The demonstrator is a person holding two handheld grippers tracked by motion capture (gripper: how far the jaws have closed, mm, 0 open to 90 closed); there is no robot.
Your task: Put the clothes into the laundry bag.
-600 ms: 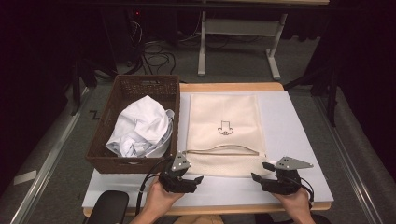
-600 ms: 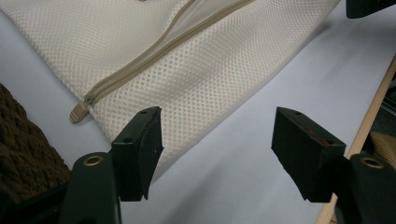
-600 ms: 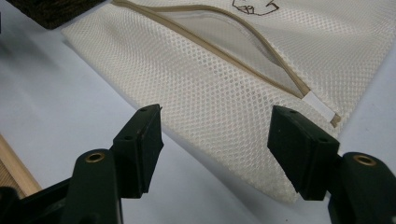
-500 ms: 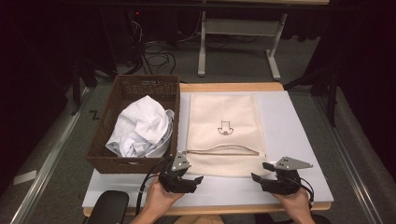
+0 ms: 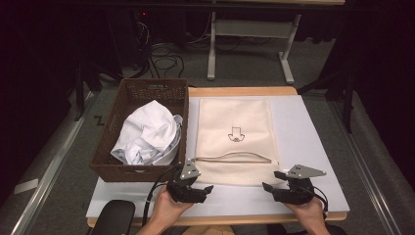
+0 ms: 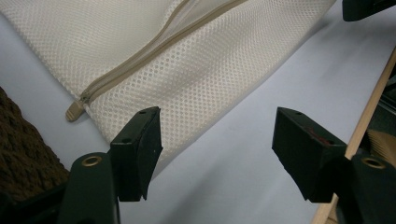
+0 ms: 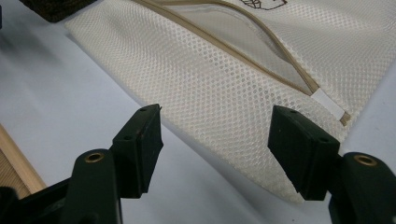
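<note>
Mesh bag (image 5: 236, 139) lies flat on the bench (image 5: 313, 142), zipper (image 5: 232, 157) part open near its front edge; basket (image 5: 128, 103) just left of it holds a crumpled white cloth (image 5: 147, 134), untouched. Left tool (image 5: 208, 188) and right tool (image 5: 266, 186) sit low at the bag's two near corners, both released, jaws wide with nothing between them, not yet on the mesh. Judged barely begun: bag mouth has yet to be gripped and spread, cloth yet to be lifted from the basket and put inside, zipper yet to be closed.
</note>
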